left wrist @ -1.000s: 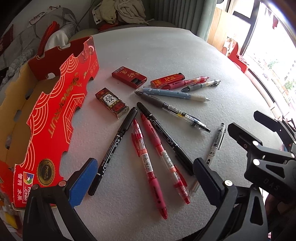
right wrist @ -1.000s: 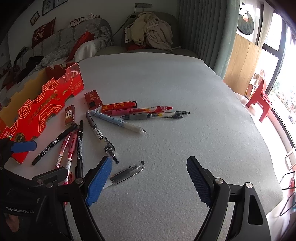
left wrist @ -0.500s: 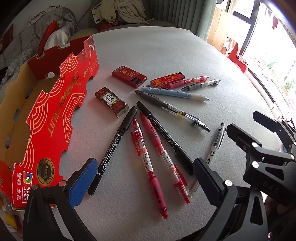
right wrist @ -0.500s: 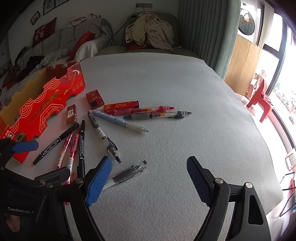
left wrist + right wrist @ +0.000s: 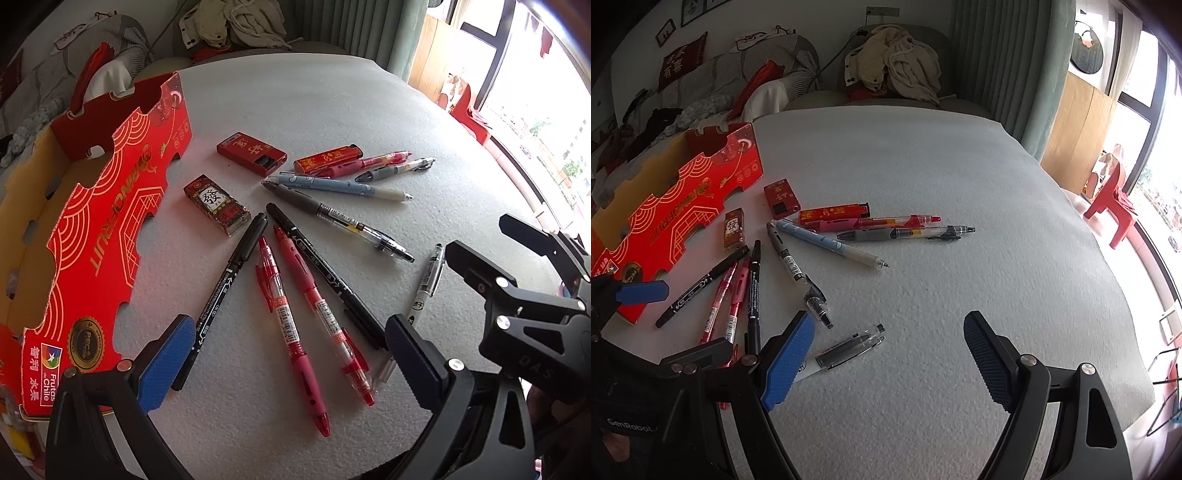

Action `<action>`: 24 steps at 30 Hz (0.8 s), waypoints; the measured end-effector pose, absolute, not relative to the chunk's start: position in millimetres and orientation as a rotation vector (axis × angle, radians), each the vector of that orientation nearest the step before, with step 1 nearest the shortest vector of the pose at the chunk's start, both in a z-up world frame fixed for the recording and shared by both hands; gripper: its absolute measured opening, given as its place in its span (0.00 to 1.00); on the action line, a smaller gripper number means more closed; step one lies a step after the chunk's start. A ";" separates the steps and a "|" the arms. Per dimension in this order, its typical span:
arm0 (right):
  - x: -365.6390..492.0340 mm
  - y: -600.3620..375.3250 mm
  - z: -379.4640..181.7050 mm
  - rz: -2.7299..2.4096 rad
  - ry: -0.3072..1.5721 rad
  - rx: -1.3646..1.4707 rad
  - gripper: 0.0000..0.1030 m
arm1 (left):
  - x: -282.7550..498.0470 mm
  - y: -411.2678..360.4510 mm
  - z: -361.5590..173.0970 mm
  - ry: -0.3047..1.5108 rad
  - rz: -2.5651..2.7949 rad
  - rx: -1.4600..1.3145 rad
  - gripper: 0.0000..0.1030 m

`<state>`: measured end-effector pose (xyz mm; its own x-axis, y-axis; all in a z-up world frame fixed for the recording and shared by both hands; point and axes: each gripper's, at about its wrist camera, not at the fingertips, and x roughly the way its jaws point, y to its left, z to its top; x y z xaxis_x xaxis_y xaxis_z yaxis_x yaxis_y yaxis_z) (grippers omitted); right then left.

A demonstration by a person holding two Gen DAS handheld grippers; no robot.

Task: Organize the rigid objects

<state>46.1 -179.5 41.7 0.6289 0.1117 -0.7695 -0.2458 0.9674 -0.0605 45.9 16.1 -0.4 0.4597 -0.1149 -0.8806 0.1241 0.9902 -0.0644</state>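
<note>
On the left we see the red box (image 5: 110, 221), then pens (image 5: 291, 321) and lighters (image 5: 217, 205) scattered on the white table (image 5: 332, 103) beside it. Our left gripper (image 5: 288, 354) hangs wide open over the red pens. Our right gripper (image 5: 886, 354) is likewise wide, holding nothing, above a clear pen (image 5: 849, 347).
</note>
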 end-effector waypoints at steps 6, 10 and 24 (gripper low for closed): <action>51.9 -180.7 43.3 0.221 0.856 -0.177 0.82 | 53.9 19.3 -5.6 1.089 -0.164 0.011 1.00; 60.5 -182.4 44.8 0.237 0.848 -0.192 0.82 | 61.8 31.8 -7.0 1.097 -0.201 -0.049 1.00; 73.6 -158.4 26.4 0.401 0.911 -0.212 0.63 | 72.7 47.1 -19.2 1.140 -0.213 -0.033 0.84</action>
<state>73.6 -158.4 26.4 0.5455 0.2468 -0.8009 -0.4241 0.9056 -0.0098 72.7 47.1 -19.2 0.3995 -0.1855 -0.8978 0.1514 0.9792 -0.1349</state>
